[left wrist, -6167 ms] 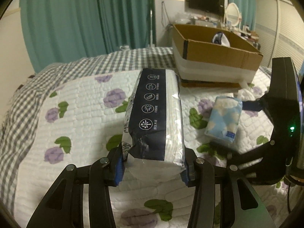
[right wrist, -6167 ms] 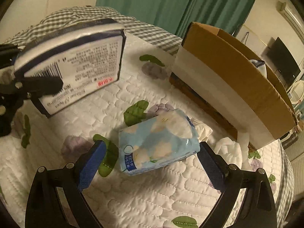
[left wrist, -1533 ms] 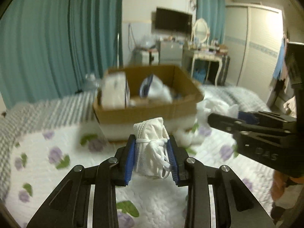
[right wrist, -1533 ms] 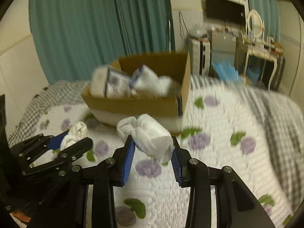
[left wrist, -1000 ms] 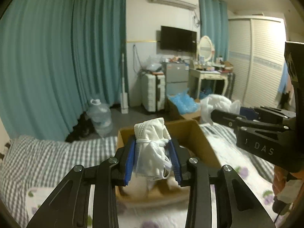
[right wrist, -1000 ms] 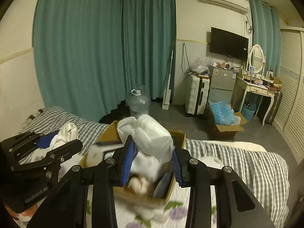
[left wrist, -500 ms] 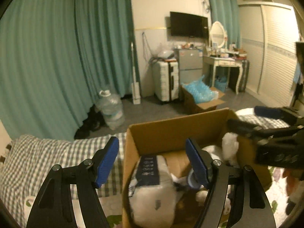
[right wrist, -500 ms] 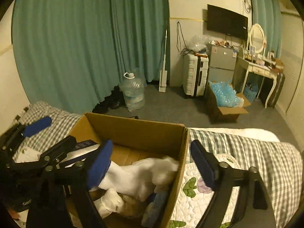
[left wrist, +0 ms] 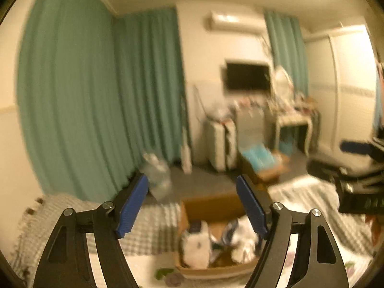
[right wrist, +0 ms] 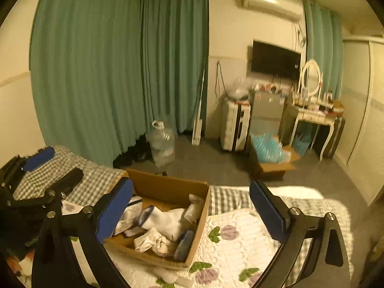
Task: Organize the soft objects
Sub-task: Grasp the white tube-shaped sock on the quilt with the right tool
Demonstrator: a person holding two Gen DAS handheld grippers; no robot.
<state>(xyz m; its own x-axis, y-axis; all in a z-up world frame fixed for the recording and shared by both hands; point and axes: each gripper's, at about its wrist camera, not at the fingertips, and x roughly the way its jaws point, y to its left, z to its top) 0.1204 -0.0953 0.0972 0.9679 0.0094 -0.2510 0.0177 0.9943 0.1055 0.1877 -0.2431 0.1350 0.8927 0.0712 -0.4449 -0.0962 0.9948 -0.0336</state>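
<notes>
A brown cardboard box (right wrist: 168, 187) sits on the bed and holds several soft objects: white cloth bundles (right wrist: 168, 218), a dark-banded tissue pack (right wrist: 130, 210) and a blue item (right wrist: 184, 241). The box also shows blurred in the left wrist view (left wrist: 211, 206), with white bundles (left wrist: 195, 247) inside. My left gripper (left wrist: 193, 210) is open and empty, raised above and behind the box. My right gripper (right wrist: 192, 211) is open and empty over the box. The left gripper also shows at the left of the right wrist view (right wrist: 51, 168); the right gripper shows at the right of the left wrist view (left wrist: 355, 158).
The bed has a floral white quilt (right wrist: 240, 240) and a grey checked blanket (right wrist: 96, 180). Beyond it are teal curtains (right wrist: 108, 72), a large water bottle (right wrist: 160, 144), a white suitcase (right wrist: 235, 127), a floor box of blue items (right wrist: 271, 158) and a dressing table (right wrist: 314, 115).
Both grippers went from shut on white cloth bundles to open and empty; the bundles now lie in the box. Since half a second ago both grippers have drawn back and up.
</notes>
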